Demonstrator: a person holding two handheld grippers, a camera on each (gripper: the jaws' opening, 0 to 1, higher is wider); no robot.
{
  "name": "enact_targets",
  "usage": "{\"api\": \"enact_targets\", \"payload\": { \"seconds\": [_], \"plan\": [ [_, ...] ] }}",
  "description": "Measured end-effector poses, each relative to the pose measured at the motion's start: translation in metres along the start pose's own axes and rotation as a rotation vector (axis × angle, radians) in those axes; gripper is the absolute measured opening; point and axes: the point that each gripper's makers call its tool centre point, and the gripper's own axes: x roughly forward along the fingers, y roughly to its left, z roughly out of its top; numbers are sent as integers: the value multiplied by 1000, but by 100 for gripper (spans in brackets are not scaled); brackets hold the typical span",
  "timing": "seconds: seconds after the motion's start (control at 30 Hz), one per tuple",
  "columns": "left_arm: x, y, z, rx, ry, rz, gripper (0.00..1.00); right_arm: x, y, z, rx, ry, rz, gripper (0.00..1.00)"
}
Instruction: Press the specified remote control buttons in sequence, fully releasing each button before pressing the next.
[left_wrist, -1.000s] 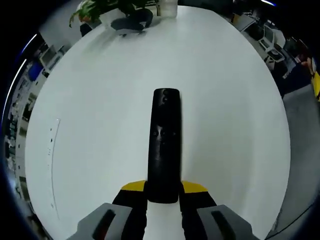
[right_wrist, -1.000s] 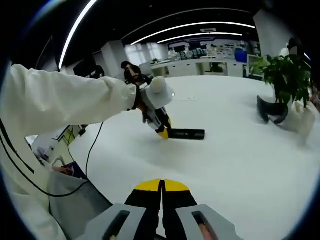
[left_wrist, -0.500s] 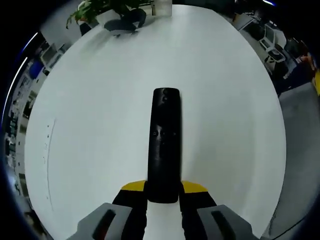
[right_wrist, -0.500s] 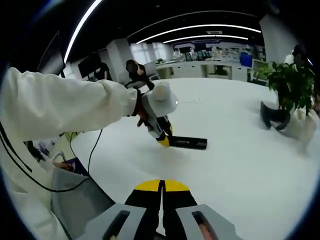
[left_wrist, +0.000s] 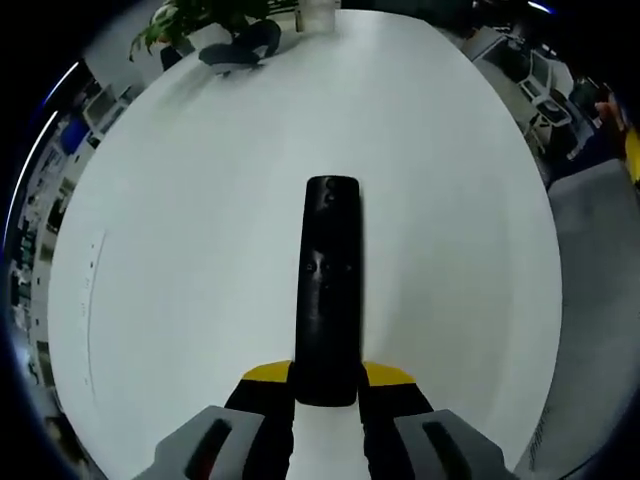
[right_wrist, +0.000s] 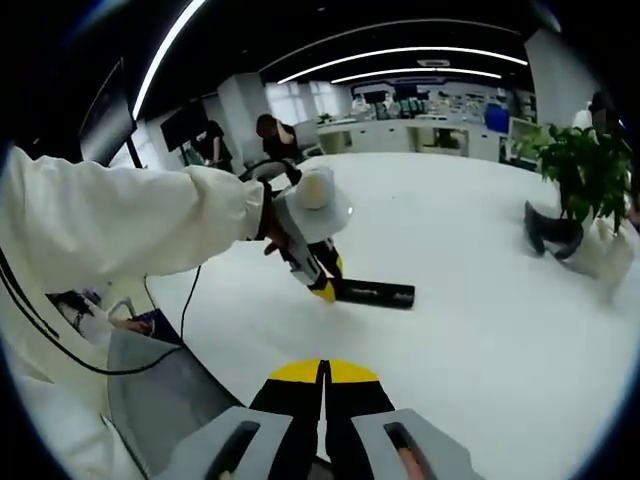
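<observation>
Between the jaws of your left gripper (left_wrist: 326, 395) sits the near end of the black remote control (left_wrist: 329, 285), clamped from both sides; its length runs straight away from you over the white table (left_wrist: 190, 250), button face up. At the table's far edge stand a potted plant (left_wrist: 195, 18) and a dark curved object (left_wrist: 240, 45) beside it. Your right gripper (right_wrist: 325, 385) has its jaws pressed together, holding nothing, well apart from the remote. In the right gripper view, your white sleeve (right_wrist: 120, 230) reaches across to the left gripper.
</observation>
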Motion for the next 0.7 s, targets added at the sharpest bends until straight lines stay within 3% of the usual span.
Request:
{"api": "enact_targets", "payload": {
  "seconds": [0.33, 0.7],
  "plan": [
    [-1, -17, -3, -33, 29, 5, 22, -3, -3, -2, -2, 3, 6, 0],
    [-2, -36, -6, -39, 25, 4, 22, -1, -1, -3, 50, 1, 28, 0]
  ]
}}
